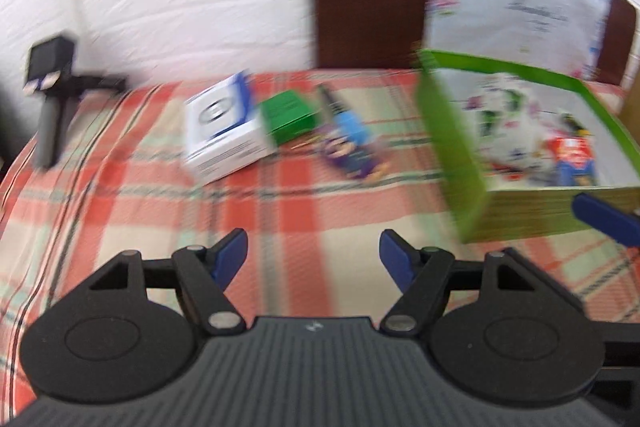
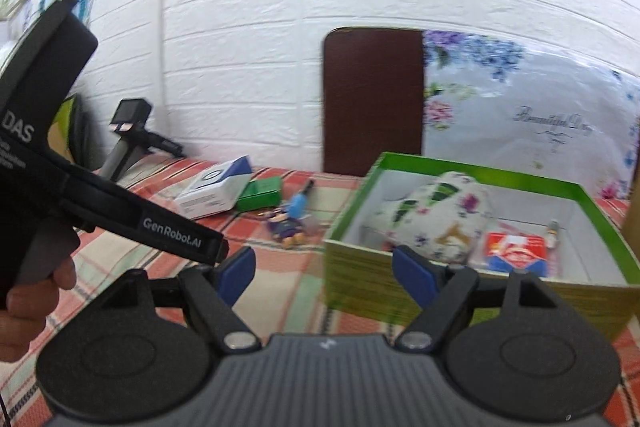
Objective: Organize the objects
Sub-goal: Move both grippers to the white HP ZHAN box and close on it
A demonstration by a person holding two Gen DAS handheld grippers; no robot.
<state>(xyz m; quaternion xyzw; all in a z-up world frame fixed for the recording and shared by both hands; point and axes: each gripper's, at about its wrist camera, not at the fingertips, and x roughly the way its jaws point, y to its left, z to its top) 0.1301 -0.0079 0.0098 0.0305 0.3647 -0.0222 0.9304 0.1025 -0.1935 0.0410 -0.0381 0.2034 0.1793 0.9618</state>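
A green box (image 1: 452, 147) (image 2: 360, 279) stands open on the plaid bedspread at the right. Inside lie a floral pouch (image 2: 432, 211) and a red and blue packet (image 2: 516, 247) (image 1: 572, 155). On the bed to its left lie a white box (image 1: 224, 131) (image 2: 212, 193), a small green box (image 1: 288, 115) (image 2: 260, 193) and a blue and purple toy (image 1: 352, 139) (image 2: 292, 215). My left gripper (image 1: 314, 259) is open and empty, low over the bed, short of these things. My right gripper (image 2: 324, 273) is open and empty, at the green box's near wall.
A black device on a stand (image 1: 52, 87) (image 2: 128, 135) sits at the bed's far left by the white brick wall. A dark headboard (image 2: 372, 99) and a floral pillow (image 2: 528, 123) rise behind the box. The left gripper's body (image 2: 80, 163) fills the right view's left side.
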